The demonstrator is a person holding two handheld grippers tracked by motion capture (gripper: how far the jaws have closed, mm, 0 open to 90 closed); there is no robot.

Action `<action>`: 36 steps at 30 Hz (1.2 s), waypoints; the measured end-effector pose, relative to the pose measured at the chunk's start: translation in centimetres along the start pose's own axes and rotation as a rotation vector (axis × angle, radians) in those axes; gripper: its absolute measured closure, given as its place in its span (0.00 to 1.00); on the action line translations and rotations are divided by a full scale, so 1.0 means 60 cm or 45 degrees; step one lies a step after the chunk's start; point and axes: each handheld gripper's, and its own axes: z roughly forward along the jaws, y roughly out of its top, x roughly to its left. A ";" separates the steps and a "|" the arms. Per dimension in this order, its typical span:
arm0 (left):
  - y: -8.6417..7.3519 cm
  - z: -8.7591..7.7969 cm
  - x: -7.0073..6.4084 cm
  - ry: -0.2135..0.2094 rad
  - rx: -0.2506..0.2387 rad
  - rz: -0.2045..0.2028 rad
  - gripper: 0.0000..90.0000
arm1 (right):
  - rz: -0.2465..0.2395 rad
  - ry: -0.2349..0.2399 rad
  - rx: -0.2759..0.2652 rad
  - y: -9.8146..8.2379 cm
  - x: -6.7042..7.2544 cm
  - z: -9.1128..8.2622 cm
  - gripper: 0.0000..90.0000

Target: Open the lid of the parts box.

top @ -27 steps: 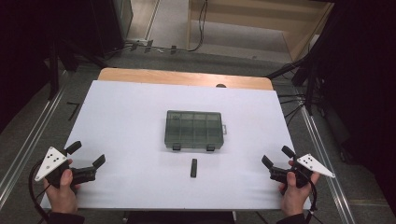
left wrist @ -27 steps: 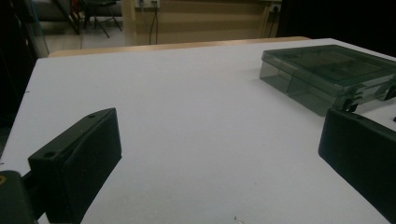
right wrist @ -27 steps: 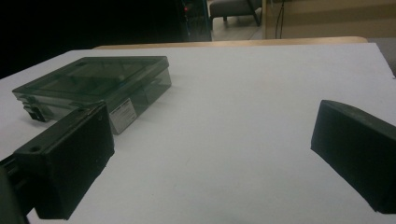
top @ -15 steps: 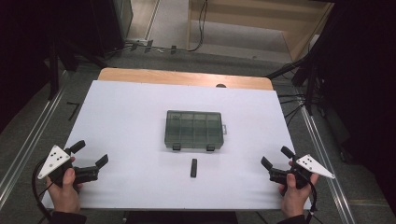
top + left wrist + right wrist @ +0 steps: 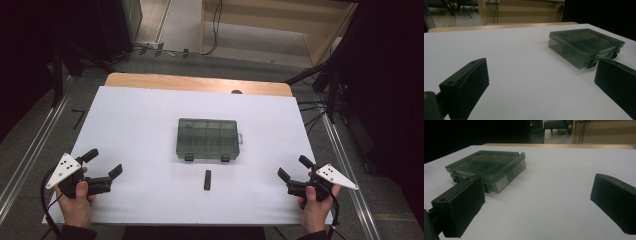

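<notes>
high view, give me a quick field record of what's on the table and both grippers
surface: white table top
box: dark see-through compartment box, lid shut, mid-table
small item: black stick-shaped piece, lying just in front of the box, apart from it
left gripper: open, empty, near left corner
right gripper: open, empty, near right corner
contact: neither gripper touches anything

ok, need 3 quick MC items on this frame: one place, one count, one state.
1. Where does the small black bar lie?
A. inside the box
B. on the white sheet, nearer the person than the box
C. between one gripper's fingers

2. How many latches show on the compartment box's near edge?
A. two
B. four
C. none

3. What is the state of the box lid?
A. propped open
B. removed
C. closed

Answers: 1 B, the high view shows it on the sheet. 2 A, two dark clips show there. 3 C, the lid lies flat in both gripper views.
</notes>
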 end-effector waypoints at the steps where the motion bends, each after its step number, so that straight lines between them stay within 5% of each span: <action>1: 0.002 0.001 -0.003 -0.004 -0.001 -0.003 0.00 | 0.000 0.003 -0.003 0.003 0.002 0.000 0.00; 12: 0.027 0.012 -0.024 -0.031 0.004 -0.025 0.01 | -0.035 0.065 -0.015 0.037 0.021 0.002 0.00; 24: 0.064 0.054 -0.038 -0.106 0.045 -0.048 0.17 | -0.078 0.140 -0.017 0.088 0.045 0.021 0.00; 28: 0.079 0.079 -0.045 -0.187 0.057 -0.058 0.30 | -0.084 0.147 -0.025 0.111 0.054 0.034 0.08; 32: 0.087 0.092 -0.051 -0.200 0.056 -0.069 0.34 | -0.072 0.100 -0.014 0.123 0.059 0.043 0.20; 36: 0.099 0.112 -0.055 -0.235 0.061 -0.080 0.48 | -0.062 0.057 -0.019 0.140 0.064 0.055 0.46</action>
